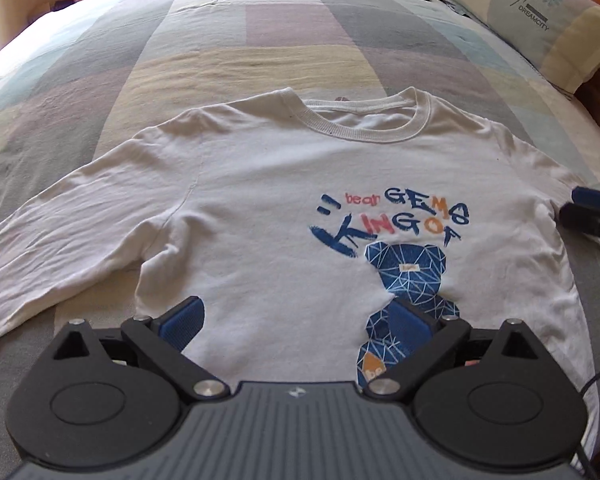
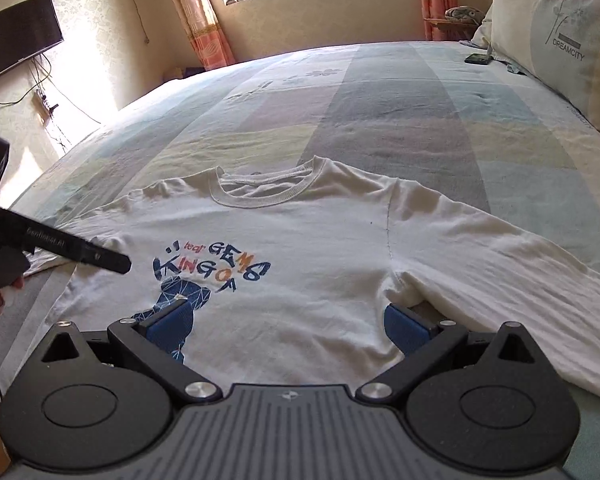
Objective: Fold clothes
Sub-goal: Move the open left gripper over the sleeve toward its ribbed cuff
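Two grippers hover over a white long-sleeved shirt that lies flat, print side up, on the patchwork bedspread, collar toward the far side. We see our left gripper with its blue pads spread wide above the hem, and our right gripper likewise spread, gripping nothing.

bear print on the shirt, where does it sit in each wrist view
Left wrist view: the bear print lies right of centre, low on the shirt, partly behind the left gripper.
Right wrist view: the bear print lies left of centre, partly behind the right gripper.
Shared landmark: the collar, above the print in both views.
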{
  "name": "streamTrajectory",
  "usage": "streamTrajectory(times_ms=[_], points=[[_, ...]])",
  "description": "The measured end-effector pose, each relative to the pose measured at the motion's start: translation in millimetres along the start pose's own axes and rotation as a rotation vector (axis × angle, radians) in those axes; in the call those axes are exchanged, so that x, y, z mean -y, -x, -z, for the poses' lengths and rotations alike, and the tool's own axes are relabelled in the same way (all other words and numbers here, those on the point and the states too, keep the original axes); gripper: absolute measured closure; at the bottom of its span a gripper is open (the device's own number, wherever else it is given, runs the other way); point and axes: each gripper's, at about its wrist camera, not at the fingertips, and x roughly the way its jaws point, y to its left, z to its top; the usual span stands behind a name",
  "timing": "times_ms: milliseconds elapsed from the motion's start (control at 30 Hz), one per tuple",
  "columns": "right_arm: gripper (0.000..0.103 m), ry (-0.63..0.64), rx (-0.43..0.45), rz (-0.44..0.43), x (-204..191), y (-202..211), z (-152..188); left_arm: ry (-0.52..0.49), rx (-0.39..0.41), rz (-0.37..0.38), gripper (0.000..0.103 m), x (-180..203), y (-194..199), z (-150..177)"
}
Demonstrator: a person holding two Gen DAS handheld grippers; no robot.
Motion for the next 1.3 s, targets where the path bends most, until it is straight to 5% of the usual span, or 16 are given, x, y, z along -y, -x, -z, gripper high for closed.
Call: streamTrajectory(times_ms=[367, 700, 967, 1100, 1300], points=[[0.000, -0.147, -0.056, -0.179, 37, -144, -80, 0.119, -0.007, -0.011, 0.005, 9, 22, 74], [0.000, -0.125, -0.041, -0.191, 39, -188, -104, 0.165, -0.007, -0.019, 0.005, 4, 23, 88], [0.000, 0.009, -0.114, -0.089, 14, -155, -95, 0.199, -0.120, -0.013, 0.005, -11, 13, 104], [0.000, 0.129, -0.195, -0.106, -5, -110, -58, 0.208, -0.077, -0.011, 0.005, -21, 22, 97], [0.000, 0.272, -0.293, 0.003, -39, -61, 14, 0.184, -0.018, 0.032, 0.005, -27, 13, 68]])
